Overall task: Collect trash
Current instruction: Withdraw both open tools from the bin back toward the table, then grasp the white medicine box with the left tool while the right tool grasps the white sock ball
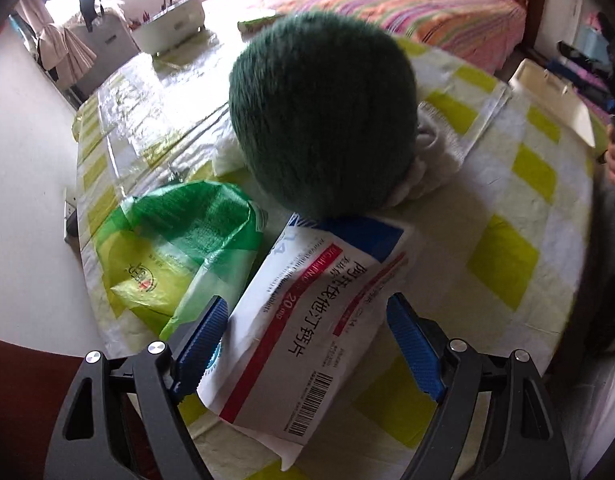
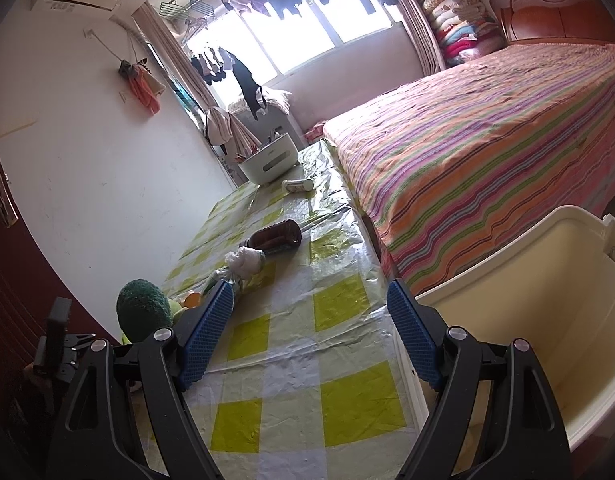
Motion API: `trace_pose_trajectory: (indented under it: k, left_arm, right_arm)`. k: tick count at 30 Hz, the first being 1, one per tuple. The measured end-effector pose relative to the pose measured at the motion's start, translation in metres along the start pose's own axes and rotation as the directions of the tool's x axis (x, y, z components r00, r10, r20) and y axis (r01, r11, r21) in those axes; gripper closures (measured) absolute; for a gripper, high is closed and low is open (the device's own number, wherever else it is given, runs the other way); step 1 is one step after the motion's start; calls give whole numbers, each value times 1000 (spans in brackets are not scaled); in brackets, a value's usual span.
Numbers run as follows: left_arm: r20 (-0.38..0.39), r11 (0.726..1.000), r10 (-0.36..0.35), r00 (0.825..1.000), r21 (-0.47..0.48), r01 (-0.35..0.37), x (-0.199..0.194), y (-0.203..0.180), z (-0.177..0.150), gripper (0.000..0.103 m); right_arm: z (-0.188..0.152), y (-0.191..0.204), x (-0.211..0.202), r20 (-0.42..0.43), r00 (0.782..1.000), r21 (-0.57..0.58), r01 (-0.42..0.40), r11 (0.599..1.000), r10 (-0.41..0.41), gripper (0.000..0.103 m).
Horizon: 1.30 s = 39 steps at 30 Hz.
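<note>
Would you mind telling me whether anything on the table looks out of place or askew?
Yes: a brown bottle lies tipped on its side mid-table, and a small white container lies toppled near the white organizer. A crumpled green bag also litters the checked tablecloth.

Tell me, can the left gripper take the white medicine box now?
Probably yes. The left gripper is open and the medicine box already lies between its fingers. Only the green plush ball rests on the box's far end.
</note>
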State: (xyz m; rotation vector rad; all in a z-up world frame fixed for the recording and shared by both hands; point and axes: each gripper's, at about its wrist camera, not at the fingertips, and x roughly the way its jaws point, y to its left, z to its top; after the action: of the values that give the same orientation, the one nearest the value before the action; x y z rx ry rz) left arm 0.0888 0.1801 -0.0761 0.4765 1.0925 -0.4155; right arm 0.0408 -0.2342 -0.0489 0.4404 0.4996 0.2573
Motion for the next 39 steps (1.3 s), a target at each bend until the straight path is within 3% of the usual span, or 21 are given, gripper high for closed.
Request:
trace_pose_trajectory:
  k: [4, 8, 10, 17, 22, 25, 29, 33, 39]
  left_arm:
    - [-49, 998, -57, 997, -5, 57, -7, -10, -3, 24]
    - [-63, 998, -62, 996, -34, 60, -11, -22, -8, 23]
    - [-78, 995, -65, 995, -76, 59, -11, -28, -8, 18]
    - [-118, 987, 31, 993, -152, -49, -1, -36, 0, 15]
    - [-162, 964, -7, 987, -263, -36, 15, -26, -2, 15]
    - [-130, 942, -49, 990, -334, 2, 14, -17, -9, 16]
    - [-77, 930, -12, 997, -368, -18, 3, -20, -20, 23]
    - [15, 888, -16, 1000, -459, 21, -15, -22, -37, 30]
    - [124, 799, 37, 992, -599, 45, -31, -17, -68, 36]
  right_arm:
    - [1, -1, 0, -1, 1000, 8, -6, 1000, 6, 25]
    - [1, -3, 0, -8, 1000, 28, -23, 999, 24, 25]
    - [0, -3, 1, -11, 999, 32, -32, 999, 32, 25]
    - [-1, -1, -1, -7, 999, 34, -40, 999, 40, 25]
    - [-1, -4, -3, -8, 999, 42, -39, 998, 40, 25]
    - [-1, -4, -3, -9, 999, 42, -39, 998, 39, 25]
    - [-2, -1, -1, -16, 999, 30, -48, 998, 49, 25]
    - [-2, 9, 5, -35, 998, -16, -59, 998, 59, 25]
    - [-10, 42, 27, -125, 984, -115, -138, 984, 124, 25]
